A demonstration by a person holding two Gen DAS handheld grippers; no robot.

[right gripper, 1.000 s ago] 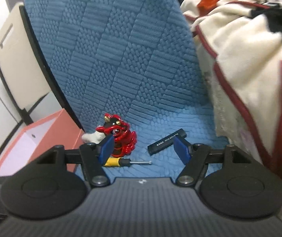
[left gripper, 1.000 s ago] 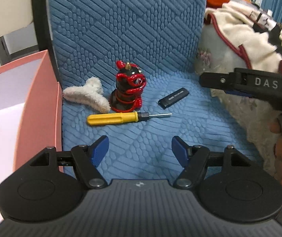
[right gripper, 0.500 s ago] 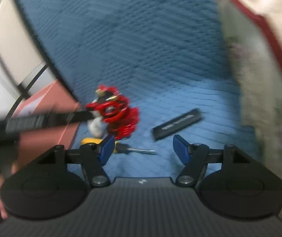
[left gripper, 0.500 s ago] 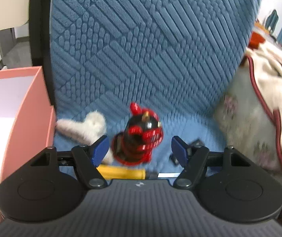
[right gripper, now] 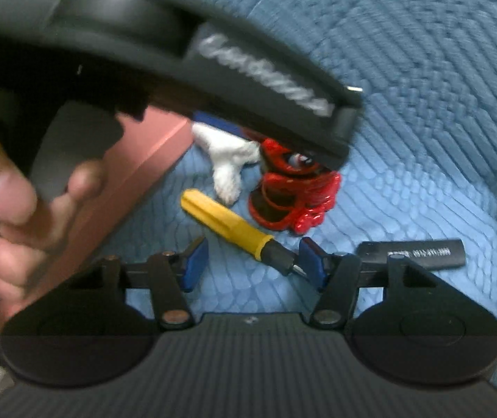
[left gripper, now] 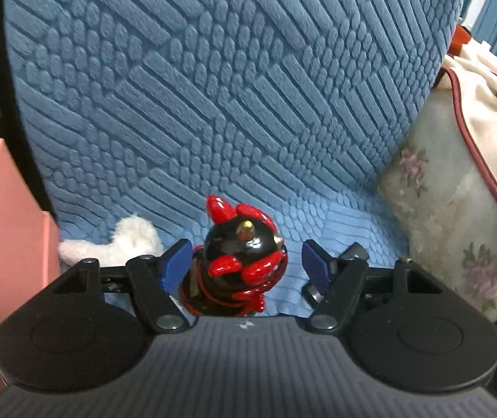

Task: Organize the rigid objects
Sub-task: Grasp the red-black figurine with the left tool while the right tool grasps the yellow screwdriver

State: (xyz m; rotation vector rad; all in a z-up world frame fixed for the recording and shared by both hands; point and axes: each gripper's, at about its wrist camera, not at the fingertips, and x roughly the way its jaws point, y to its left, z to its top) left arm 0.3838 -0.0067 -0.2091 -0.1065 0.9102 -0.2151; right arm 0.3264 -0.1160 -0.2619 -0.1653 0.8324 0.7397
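A red and black figurine [left gripper: 239, 266] stands upright on the blue quilted seat [left gripper: 352, 223]. My left gripper [left gripper: 245, 266] is open, with one finger on each side of the figurine and a gap to the right pad. In the right wrist view the figurine [right gripper: 293, 195] is partly hidden by the left gripper's body. A yellow-handled screwdriver [right gripper: 229, 224] lies in front of it, tip near the right finger [right gripper: 312, 264]. My right gripper [right gripper: 250, 263] is open and empty, low over the seat. A black USB stick [right gripper: 415, 252] lies to the right.
A white fluffy piece [left gripper: 123, 240] lies left of the figurine, also seen in the right wrist view [right gripper: 229, 160]. A pink box [left gripper: 1, 244] stands at the seat's left edge. A floral cushion and cream blanket [left gripper: 457, 209] press in on the right. The blue backrest rises behind.
My left gripper has moved forward and down until its open fingers flank the figurine. My right gripper has dropped lower and nearer the screwdriver; the left gripper's body now crosses its view.
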